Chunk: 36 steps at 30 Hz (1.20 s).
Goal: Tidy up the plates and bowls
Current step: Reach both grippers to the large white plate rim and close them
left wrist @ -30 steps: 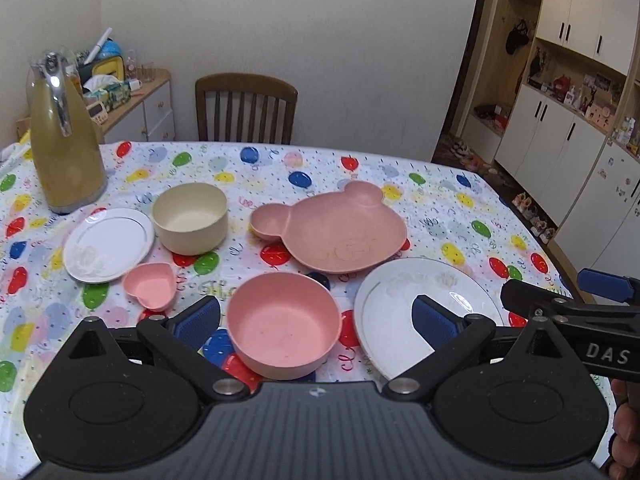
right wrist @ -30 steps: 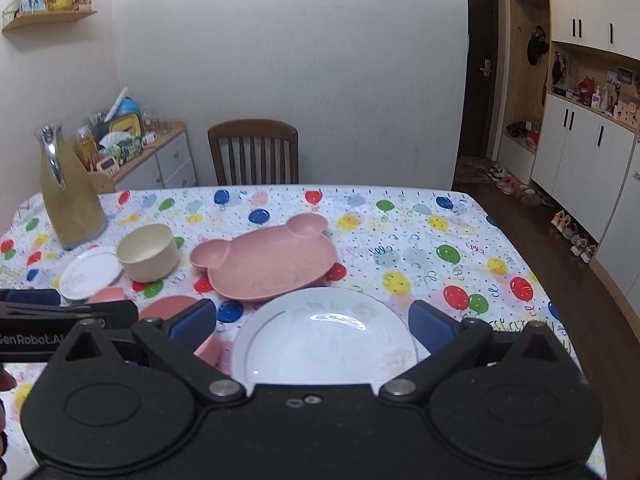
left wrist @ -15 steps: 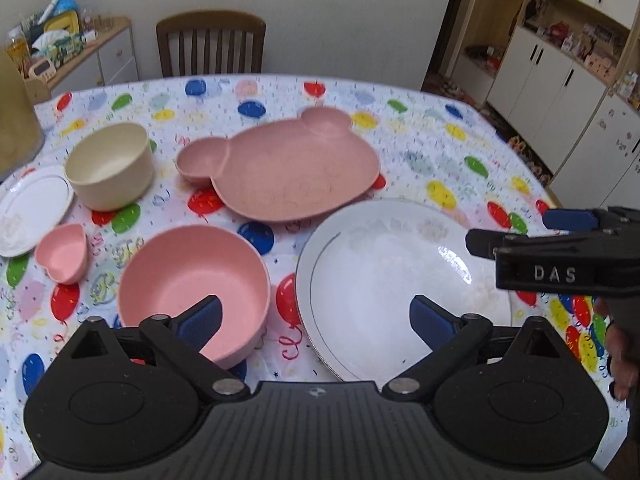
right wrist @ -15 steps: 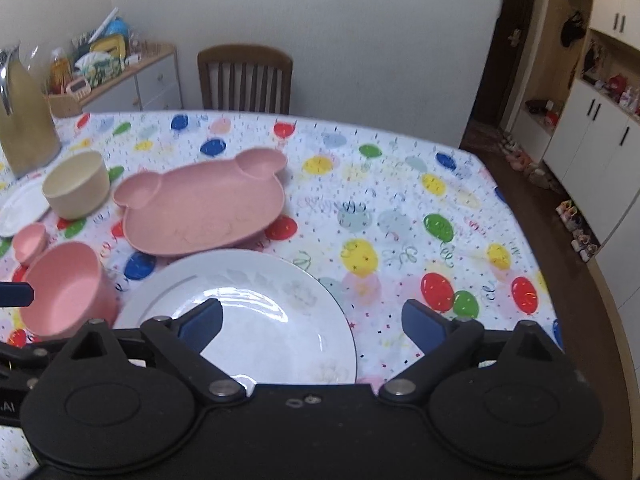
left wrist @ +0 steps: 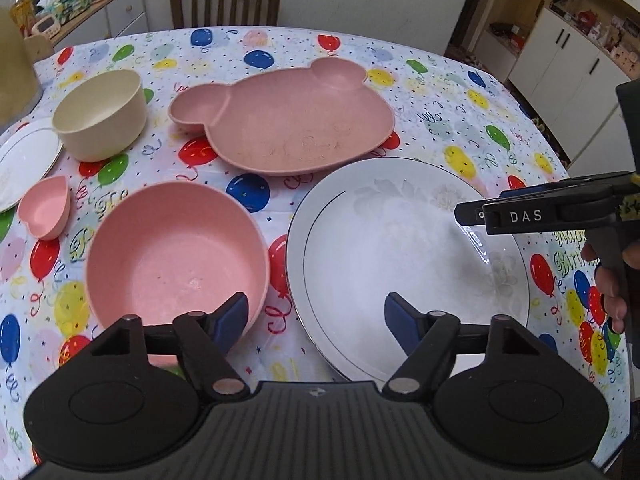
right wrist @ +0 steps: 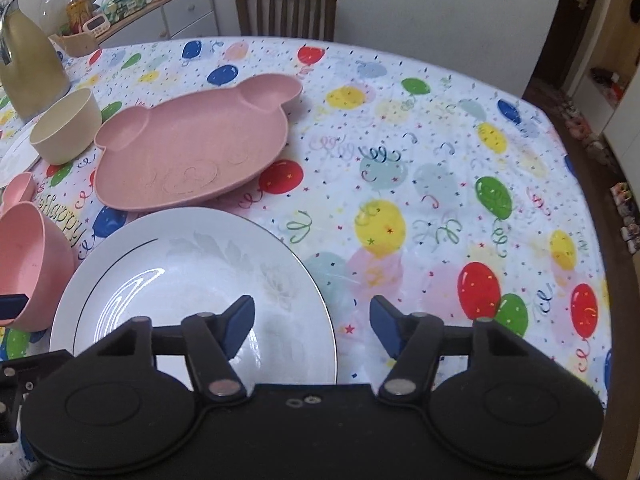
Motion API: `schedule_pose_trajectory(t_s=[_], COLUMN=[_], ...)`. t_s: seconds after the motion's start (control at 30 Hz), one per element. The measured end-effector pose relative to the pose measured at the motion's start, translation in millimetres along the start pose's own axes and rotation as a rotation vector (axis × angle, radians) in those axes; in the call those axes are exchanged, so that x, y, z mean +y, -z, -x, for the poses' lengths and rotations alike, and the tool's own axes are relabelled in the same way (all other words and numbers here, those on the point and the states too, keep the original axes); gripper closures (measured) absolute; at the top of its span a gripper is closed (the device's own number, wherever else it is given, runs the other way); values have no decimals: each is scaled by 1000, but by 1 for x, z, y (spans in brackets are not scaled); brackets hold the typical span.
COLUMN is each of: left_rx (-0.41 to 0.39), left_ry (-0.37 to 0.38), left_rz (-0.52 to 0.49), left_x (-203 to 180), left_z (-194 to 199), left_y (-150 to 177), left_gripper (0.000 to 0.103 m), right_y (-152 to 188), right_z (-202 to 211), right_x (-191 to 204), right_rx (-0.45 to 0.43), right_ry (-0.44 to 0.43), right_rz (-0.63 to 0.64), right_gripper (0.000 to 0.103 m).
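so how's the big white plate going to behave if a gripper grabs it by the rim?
The large white plate looks glazed and glossy with sharp highlights, so likely slippery between the pads. It looks like ceramic: probably stiff, heavy for its size, and apt to chip if dropped. Lying flat on the tablecloth, its low rim may slide before it lifts.

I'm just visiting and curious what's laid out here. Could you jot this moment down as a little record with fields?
Setting: table with balloon tablecloth
Large dishes: white plate, pink bear-shaped plate
Bowls: pink bowl, cream bowl, small pink heart-shaped dish
Left gripper: jaws closing, straddling the white plate's near rim
Right gripper: jaws closing, straddling the white plate's right rim
Held: nothing yet
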State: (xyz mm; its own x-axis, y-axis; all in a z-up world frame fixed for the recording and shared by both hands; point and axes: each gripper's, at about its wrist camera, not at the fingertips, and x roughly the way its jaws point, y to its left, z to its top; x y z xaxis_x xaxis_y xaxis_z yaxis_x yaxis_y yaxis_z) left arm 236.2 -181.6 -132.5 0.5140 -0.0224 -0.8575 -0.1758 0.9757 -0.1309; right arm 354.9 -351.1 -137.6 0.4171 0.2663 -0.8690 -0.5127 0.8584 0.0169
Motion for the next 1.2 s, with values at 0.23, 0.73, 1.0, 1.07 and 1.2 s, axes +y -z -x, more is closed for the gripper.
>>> schedule_pose_trajectory(t_s=[0.23,0.73,1.0,1.07,1.2], left_rx=[-2,82,186,188,200], left_ry=[56,143,143,131,110], left_rz=[44,5,110,133,178], left_x=[13,-4,0,0,3], left_z=[26,30,-9,-16,-28], left_y=[1,6,15,14,16], left_gripper=[39,55,55,59,72], right_y=[-9,-12,-12,-13,-15], right_z=[-3,-11,-17,-19,-23], right_x=[-10,-17,-17,-19,-24], right_rx=[18,56,88,94,102], right_ry=[-34,-75,-110,-113,-151], right_rz=[30,50,51,41,2], right_gripper=[48,58,65,68,74])
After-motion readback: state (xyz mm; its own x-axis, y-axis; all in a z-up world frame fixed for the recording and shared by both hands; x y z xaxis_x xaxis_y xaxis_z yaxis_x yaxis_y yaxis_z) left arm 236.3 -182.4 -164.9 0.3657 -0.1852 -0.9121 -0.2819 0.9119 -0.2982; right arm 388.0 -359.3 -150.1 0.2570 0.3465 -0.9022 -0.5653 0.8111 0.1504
